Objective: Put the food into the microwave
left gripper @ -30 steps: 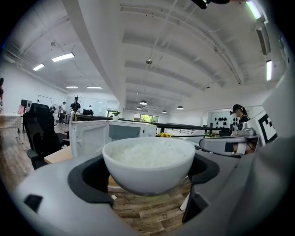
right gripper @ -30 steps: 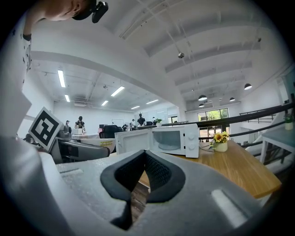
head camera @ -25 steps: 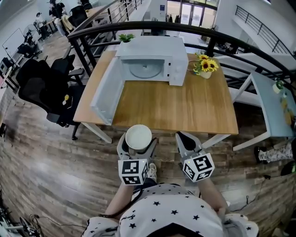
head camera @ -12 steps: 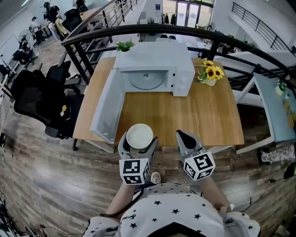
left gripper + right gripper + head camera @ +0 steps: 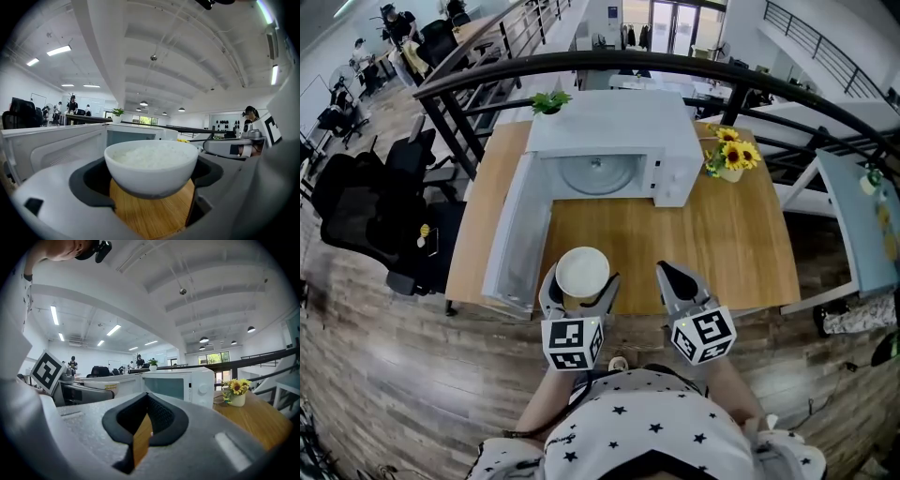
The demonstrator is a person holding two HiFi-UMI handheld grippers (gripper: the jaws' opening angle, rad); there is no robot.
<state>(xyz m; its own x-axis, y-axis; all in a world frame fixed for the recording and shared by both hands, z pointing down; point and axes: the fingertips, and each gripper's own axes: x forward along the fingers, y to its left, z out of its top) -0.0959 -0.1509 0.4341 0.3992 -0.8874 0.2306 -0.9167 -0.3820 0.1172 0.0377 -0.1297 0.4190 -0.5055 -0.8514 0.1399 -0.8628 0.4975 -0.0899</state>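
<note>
My left gripper (image 5: 581, 278) is shut on a white bowl of rice (image 5: 582, 271), held level over the near edge of the wooden table (image 5: 712, 246). In the left gripper view the bowl of rice (image 5: 150, 165) sits between the dark pads (image 5: 89, 185). The white microwave (image 5: 614, 127) stands at the table's far side with its door (image 5: 516, 234) swung open to the left and its glass turntable (image 5: 596, 172) bare. My right gripper (image 5: 667, 274) is shut and holds nothing, beside the left one; the microwave (image 5: 187, 385) shows ahead of it.
A vase of sunflowers (image 5: 729, 156) stands right of the microwave. A small potted plant (image 5: 549, 99) and a black railing (image 5: 478, 70) lie behind it. Black office chairs (image 5: 366, 206) stand left of the table, a pale side table (image 5: 853, 225) to the right.
The person has stepped toward the table: both grippers, earlier over the floor short of it, now reach over its near edge. The bowl stays in the left gripper.
</note>
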